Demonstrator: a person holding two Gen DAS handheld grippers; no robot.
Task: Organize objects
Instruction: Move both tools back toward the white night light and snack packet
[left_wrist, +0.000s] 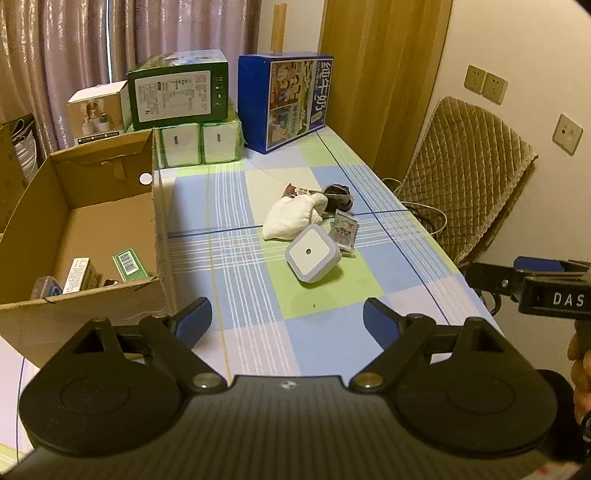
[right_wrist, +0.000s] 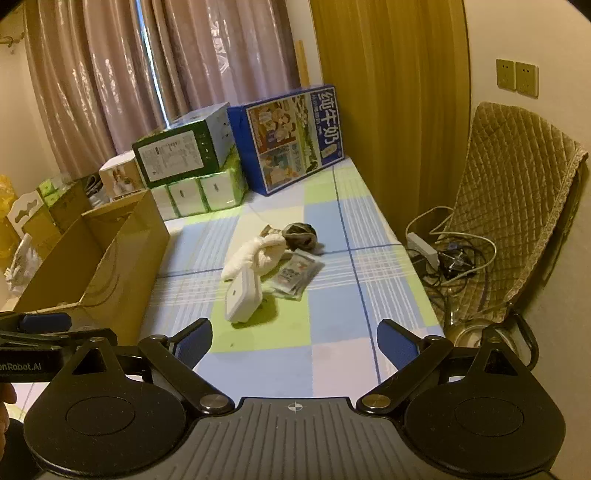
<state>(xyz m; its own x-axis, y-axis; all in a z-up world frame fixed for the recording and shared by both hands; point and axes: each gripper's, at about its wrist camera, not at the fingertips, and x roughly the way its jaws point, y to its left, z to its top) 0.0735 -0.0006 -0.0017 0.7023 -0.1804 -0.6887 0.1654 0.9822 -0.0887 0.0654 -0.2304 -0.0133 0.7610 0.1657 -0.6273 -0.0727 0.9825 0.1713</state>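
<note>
— What sort of room is it?

— Cream walls (left_wrist: 517, 44), with pinkish curtains (right_wrist: 110, 74) at the back and a bright strip of daylight between them. A tall wooden wardrobe (right_wrist: 388, 110) stands to the right.

— And the furniture?

— A table under a checked cloth (left_wrist: 332, 332) in blue, green and white. Beside it, a chair with a quilted tan cover (left_wrist: 469, 166). Wall sockets (right_wrist: 517, 75) above, tangled cables (right_wrist: 454, 254) below.

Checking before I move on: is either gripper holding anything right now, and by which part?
Nothing is held. The left gripper and right gripper are both open and empty above the table.
</note>
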